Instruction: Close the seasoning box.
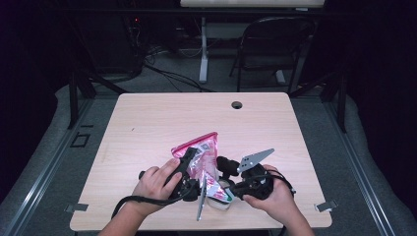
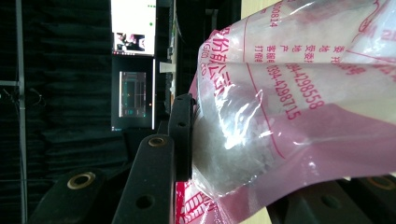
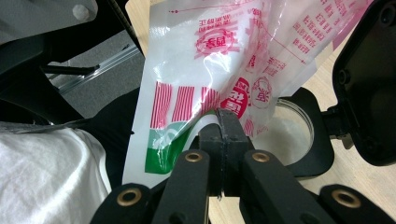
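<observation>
Here both grippers' fingers clench the plastic bag [image 1: 204, 160] — the right gripper view alone reveals a round container [image 3: 299, 135] beneath.

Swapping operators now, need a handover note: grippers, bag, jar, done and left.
Left gripper: shut on the plastic bag, gripping its upper part and holding it raised and tilted.
Right gripper: shut on the bag's lower edge, by the green and red print.
Open jar: on the table beneath the bag's low end, white granules inside.
Done: bag is lifted and aimed at the jar.
Left: probably finish emptying the bag into the jar, then set the bag down.
</observation>
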### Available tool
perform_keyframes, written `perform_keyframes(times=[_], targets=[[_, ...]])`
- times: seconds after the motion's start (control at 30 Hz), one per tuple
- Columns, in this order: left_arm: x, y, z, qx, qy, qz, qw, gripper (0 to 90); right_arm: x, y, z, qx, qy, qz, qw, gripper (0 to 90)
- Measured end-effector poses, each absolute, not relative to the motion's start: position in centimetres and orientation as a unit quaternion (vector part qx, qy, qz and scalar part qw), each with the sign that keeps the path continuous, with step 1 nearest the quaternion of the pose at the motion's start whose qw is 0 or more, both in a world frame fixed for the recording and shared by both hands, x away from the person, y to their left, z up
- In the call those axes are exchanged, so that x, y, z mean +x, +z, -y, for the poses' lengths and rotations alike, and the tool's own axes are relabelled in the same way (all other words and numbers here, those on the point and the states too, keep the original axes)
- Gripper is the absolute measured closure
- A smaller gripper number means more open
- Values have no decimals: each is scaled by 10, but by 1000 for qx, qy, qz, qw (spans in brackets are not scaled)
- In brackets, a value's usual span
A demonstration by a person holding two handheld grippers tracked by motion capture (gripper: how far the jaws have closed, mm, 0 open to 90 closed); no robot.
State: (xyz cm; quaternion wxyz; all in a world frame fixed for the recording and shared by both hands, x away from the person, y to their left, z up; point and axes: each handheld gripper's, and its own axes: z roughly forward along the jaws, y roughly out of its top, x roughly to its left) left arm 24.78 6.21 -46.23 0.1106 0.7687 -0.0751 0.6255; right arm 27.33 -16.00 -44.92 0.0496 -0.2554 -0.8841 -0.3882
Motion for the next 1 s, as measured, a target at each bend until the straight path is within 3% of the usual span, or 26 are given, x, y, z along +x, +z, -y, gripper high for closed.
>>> perform_keyframes(times=[1.0], targets=[[246, -461, -61, 767, 627, 76, 108, 723, 273, -449, 161, -257, -389, 883, 53, 900]])
